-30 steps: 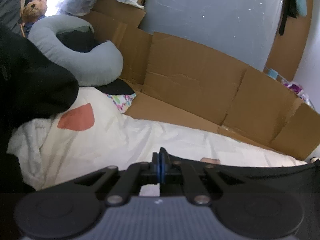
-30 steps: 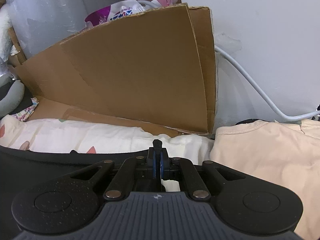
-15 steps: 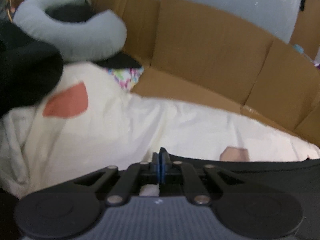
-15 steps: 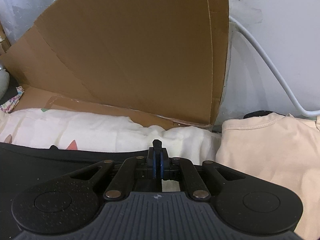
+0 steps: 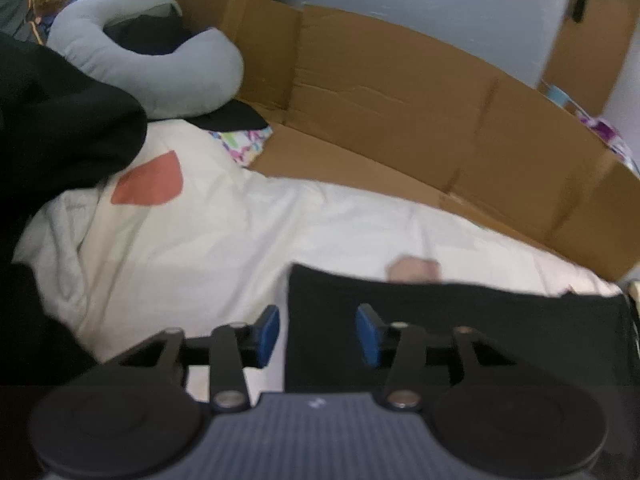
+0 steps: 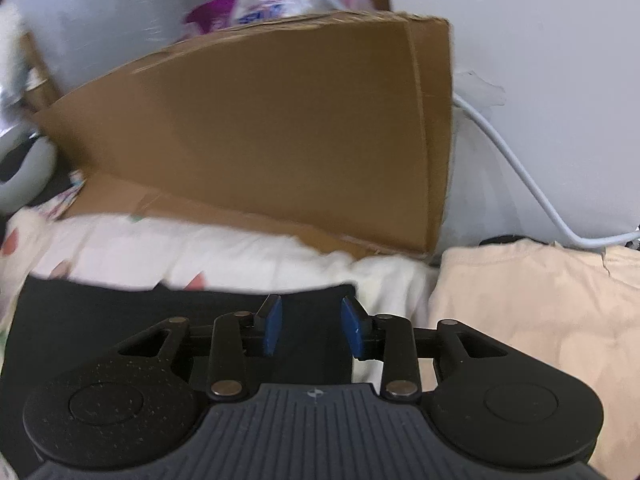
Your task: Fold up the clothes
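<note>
**Both tongs spread over a flat black garment**

Cardboard (image 5: 400,92) lined the wall behind a cream bedspread (image 5: 208,248), and on that spread, nearer than the cardboard, lay the black garment (image 5: 460,332). It lay flat with a straight far edge and two square corners, one showing in each wrist view. The left gripper (image 5: 318,334) had its blue pads wide apart and held nothing; the garment's left corner sat just between and below them. The right gripper (image 6: 310,328) was likewise spread and empty over the right corner (image 6: 320,300) of the same cloth. That pairing, one tong per corner, suited either a fold just laid down and let go or a hem about to be pinched; the pictures did not settle which. Right of the black garment lay a peach garment (image 6: 540,312), flat beside it. Left of it a dark heap (image 5: 52,128) sat in front of a grey pillow (image 5: 160,64).
</note>
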Available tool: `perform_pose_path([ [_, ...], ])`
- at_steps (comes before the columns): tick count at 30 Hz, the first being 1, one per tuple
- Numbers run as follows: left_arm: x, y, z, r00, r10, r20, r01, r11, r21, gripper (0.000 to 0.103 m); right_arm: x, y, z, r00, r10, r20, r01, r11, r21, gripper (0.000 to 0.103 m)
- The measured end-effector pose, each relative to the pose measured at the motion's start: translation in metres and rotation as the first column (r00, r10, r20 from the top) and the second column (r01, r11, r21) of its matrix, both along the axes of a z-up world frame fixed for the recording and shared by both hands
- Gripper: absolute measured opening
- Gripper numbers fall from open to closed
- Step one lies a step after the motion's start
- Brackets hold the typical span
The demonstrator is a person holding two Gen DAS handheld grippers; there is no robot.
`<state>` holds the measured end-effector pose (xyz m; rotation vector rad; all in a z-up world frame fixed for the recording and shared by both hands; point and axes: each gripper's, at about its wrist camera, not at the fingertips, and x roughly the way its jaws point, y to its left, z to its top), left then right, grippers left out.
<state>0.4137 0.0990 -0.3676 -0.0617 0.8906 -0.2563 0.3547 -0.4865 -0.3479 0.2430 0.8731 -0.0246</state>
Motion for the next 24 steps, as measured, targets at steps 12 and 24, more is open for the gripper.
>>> perform_pose_path([
  [12,-0.100,-0.001,0.023,0.999,-0.016,-0.051,0.017,1.000,0.012,0.060,-0.097,0.014,0.029,0.999,0.049,-0.004,-0.049,0.999,0.007,0.044],
  [24,-0.175,0.025,0.020,0.990,0.120,-0.079,-0.112,0.989,0.095,0.062,-0.202,0.022,0.009,0.993,0.012,-0.115,-0.008,1.000,0.029,0.045],
])
